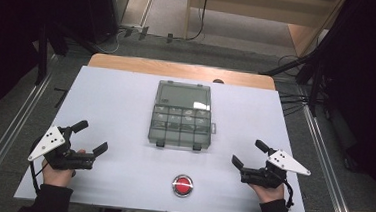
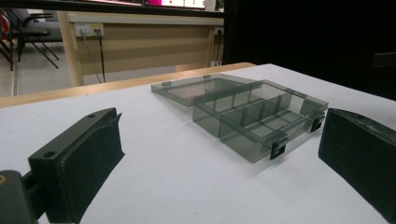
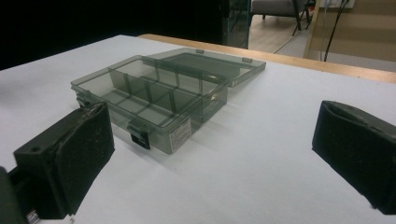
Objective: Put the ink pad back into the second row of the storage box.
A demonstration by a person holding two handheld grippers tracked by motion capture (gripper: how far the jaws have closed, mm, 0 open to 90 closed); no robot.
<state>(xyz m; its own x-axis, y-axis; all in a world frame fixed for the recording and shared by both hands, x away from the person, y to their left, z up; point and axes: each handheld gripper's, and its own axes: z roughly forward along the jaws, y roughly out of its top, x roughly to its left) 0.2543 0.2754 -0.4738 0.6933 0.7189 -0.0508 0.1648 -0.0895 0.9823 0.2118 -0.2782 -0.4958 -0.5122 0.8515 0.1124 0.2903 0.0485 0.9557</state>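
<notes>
Compartment box [image 1: 181, 116], smoky clear plastic, is lying open and empty: probably light, stiff, slippery; grip its rim. Left gripper [image 1: 89, 138] and right gripper [image 1: 249, 153] are resting spread wide, holding nothing.

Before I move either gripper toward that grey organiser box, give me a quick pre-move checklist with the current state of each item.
1. Left gripper open and holding nothing: ok, its jaws stand wide apart.
2. Right gripper open and holding nothing: ok, its jaws are spread too.
3. Box lid open: ok, the lid lies folded back flat on the table, on the far side.
4. Compartments free of parts: ok as far as both gripper views show; nothing lies inside.
5. Path from each gripper to the box: ok, only bare white table lies between.
6. Red button out of the way: ok, it sits near the table's front edge, between the hands and apart from both grippers.
</notes>
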